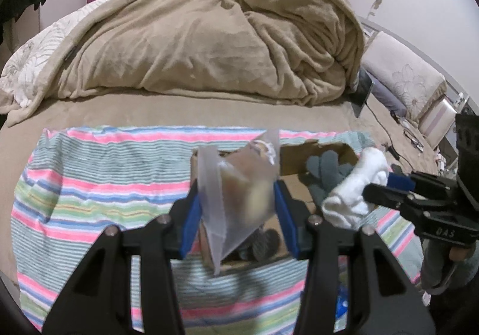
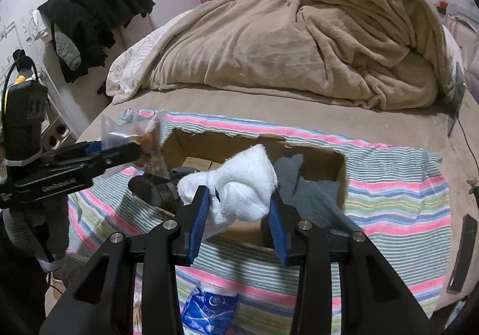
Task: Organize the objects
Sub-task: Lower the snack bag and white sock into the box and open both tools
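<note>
Left wrist view, left to right: striped towel (image 1: 89,179) spread flat on bed (image 1: 179,107), rumpled tan blanket (image 1: 209,41) heaped behind. At centre, left gripper (image 1: 238,209) clamped on clear plastic bag (image 1: 236,200), blue pads pressing both sides, brownish contents blurred inside. Cardboard box (image 1: 317,155) just behind and below bag, open top facing up. Grey glove (image 1: 323,173) hanging over box rim. Further right, white sock (image 1: 356,185) pinched in right gripper (image 1: 374,188), held above box's right end. Tablet or screen (image 1: 363,92) leaning on bed edge near pillow (image 1: 401,77).

Right wrist view, left to right: dark clothes (image 2: 95,11) piled against wall. Left gripper (image 2: 134,149) reaching in from left, closed on plastic bag (image 2: 149,134), bag held over box's left end, not touching it as far as visible. Cardboard box (image 2: 329,167) sitting on striped towel (image 2: 404,203), torn top edge, dark rounded item (image 2: 149,188) in its left part, too unclear to name. At centre, right gripper (image 2: 239,209) clamped on white sock (image 2: 239,194), 2 blue pads squeezing bunched fabric above box opening. Grey glove (image 2: 302,185) draped over box front wall, just right of sock. Blue printed packet (image 2: 209,308) lying on towel below gripper. Blanket (image 2: 299,41) mounded across bed (image 2: 269,98) behind. Black flat strip (image 2: 462,254) near right edge of bed.
</note>
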`<state>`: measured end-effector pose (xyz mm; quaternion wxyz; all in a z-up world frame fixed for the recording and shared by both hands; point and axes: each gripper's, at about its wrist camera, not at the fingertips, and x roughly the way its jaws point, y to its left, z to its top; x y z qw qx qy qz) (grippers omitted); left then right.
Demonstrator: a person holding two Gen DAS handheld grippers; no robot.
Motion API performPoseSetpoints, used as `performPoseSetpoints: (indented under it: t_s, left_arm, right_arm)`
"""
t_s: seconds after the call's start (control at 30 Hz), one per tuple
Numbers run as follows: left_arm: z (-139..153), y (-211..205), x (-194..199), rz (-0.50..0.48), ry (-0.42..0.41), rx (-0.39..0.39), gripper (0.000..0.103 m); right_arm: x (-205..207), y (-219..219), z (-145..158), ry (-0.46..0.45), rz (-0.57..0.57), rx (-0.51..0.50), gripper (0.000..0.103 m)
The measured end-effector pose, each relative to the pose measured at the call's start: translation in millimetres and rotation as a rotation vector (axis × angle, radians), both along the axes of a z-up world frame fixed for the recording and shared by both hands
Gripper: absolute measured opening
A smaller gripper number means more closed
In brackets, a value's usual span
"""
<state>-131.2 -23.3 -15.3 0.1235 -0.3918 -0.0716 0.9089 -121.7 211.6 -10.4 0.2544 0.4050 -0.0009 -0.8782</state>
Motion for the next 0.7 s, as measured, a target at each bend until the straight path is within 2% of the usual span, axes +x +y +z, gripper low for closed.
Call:
performPoseSetpoints:
  t_s: [0.1,0.33,0.7]
  left_arm:
    - [-8,4,-8,-0.001,-0.002,-0.035,0.048]
    - [-33,5,-30,-0.046,-0.068,-0.009,0.048]
    - [-36,19,-41,-0.093,-0.043,-0.075,0.050]
  right_arm:
    - [-8,-4,-8,-0.024,0.001,-0.022,0.041]
    - [-20,-17,-27,-0.074,0.011,-0.047,0.041]
    - [-36,-46,-72,-0.181,0.031,-0.005,0.040]
